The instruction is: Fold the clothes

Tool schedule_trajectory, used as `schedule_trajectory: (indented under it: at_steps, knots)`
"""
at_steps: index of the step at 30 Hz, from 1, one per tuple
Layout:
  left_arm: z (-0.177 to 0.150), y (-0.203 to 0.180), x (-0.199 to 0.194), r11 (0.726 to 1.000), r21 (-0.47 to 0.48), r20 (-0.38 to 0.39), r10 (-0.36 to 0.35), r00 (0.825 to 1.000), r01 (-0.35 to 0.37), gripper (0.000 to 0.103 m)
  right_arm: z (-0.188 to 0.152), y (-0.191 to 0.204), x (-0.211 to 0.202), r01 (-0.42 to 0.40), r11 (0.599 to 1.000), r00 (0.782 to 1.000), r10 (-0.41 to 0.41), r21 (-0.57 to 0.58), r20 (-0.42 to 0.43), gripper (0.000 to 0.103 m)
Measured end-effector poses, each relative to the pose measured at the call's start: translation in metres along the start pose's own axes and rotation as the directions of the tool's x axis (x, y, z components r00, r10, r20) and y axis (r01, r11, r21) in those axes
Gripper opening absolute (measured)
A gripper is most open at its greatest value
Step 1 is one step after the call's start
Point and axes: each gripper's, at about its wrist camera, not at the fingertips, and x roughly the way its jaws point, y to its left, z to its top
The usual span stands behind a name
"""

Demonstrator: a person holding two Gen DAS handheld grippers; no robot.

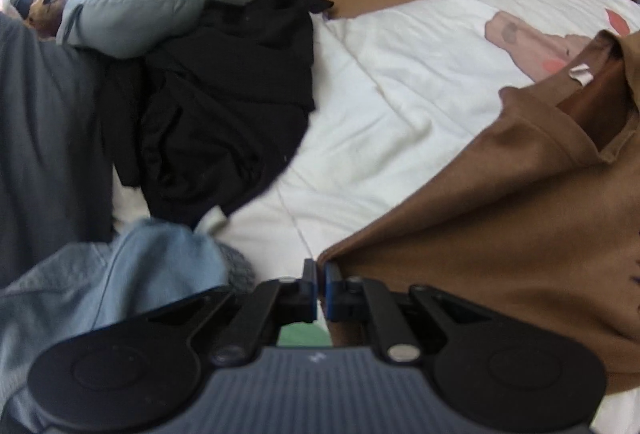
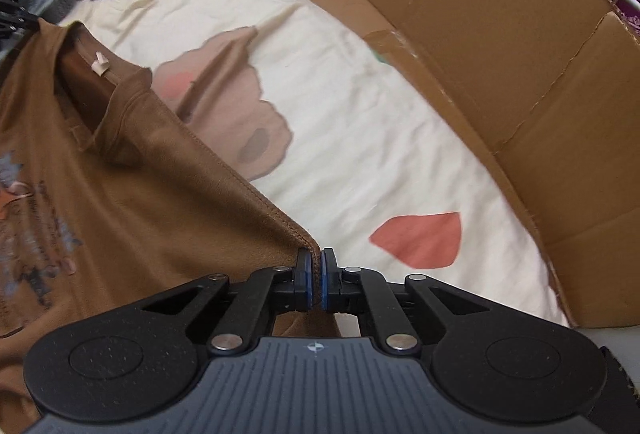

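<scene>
A brown T-shirt (image 1: pixel 500 218) with a printed front (image 2: pixel 36 234) hangs stretched over a white bedcover (image 1: pixel 392 105). My left gripper (image 1: pixel 320 268) is shut on one sleeve corner of the shirt. My right gripper (image 2: pixel 315 256) is shut on the stitched hem of the other sleeve corner. The shirt's collar (image 2: pixel 116 105) with a small white tag (image 1: pixel 579 72) faces up between the two grips. The lower part of the shirt is out of view.
A pile of black clothes (image 1: pixel 224 105), a grey garment (image 1: pixel 140 21) and a light-blue denim piece (image 1: pixel 132 266) lie on the left. Cardboard walls (image 2: pixel 500 45) border the bedcover (image 2: pixel 360 121) at the back and right. A plush toy (image 1: pixel 44 9) sits far left.
</scene>
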Motion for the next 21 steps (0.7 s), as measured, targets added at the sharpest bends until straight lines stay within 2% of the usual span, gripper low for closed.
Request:
schedule_trajectory:
  at_steps: [7, 15, 21]
  knots:
    - [0.025, 0.002, 0.026, 1.000, 0.002, 0.001, 0.012, 1.000, -0.012, 0.004, 0.009, -0.010, 0.023, 0.070, 0.996, 0.998, -0.070, 0.053, -0.010, 0.002]
    - [0.056, 0.011, 0.049, 0.999, -0.010, 0.005, 0.034, 0.999, -0.034, 0.004, 0.029, -0.031, 0.032, 0.097, 0.985, 0.995, -0.095, 0.139, -0.021, 0.002]
    - [0.070, 0.018, 0.065, 0.998, -0.040, 0.004, 0.055, 0.998, -0.055, 0.004, 0.045, -0.041, 0.043, 0.141, 0.979, 0.990, -0.138, 0.147, -0.025, 0.002]
